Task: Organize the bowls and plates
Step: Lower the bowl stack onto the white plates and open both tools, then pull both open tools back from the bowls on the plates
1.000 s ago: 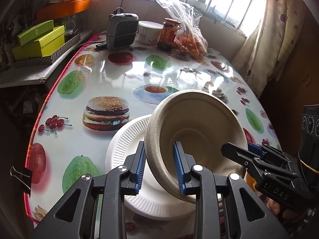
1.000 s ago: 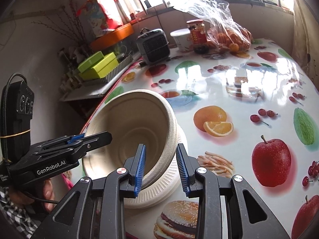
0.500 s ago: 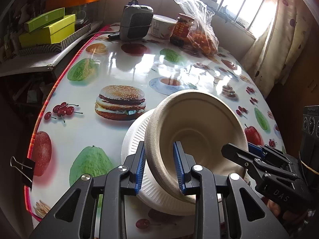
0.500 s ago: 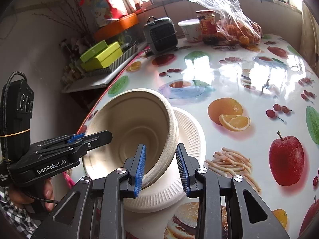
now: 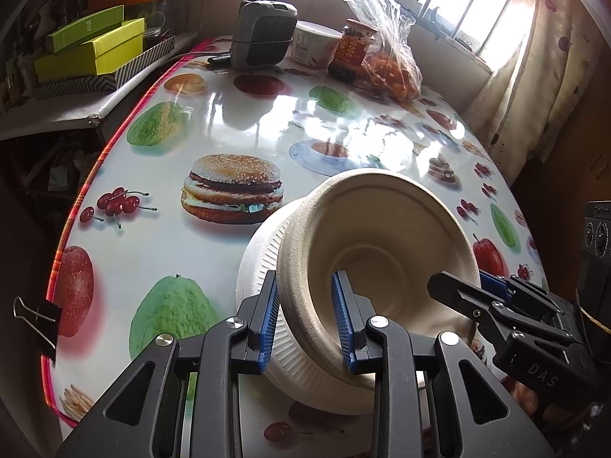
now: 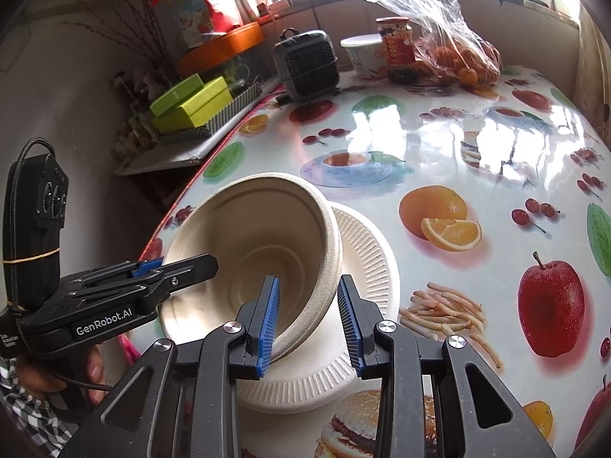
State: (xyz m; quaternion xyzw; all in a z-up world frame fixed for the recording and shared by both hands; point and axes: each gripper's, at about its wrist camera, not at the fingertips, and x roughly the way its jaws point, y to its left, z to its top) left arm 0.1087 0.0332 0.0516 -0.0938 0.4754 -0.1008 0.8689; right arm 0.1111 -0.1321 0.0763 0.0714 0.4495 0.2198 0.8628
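left wrist view | left gripper (image 5: 305, 316) clamped on beige bowl (image 5: 382, 236) rim | right gripper (image 6: 309, 320) pinching opposite rim | white plate (image 6: 366, 252) underneath, peeking out at 3 o'clock in the right wrist view

left gripper (image 5: 303, 318): black frame, blue ribbed pads, silver screws, "GenRobot.AI" lettering, rubber band round its black module | right gripper (image 6: 307, 320): same build, "DAS" marking | sleeve (image 6: 26, 425): black-and-white check

Open tablecloth (image 5: 160, 229) ahead, heater (image 5: 263, 34), tub (image 5: 311, 44), jar (image 5: 353, 47), fruit bag (image 5: 389, 65) crowding far edge
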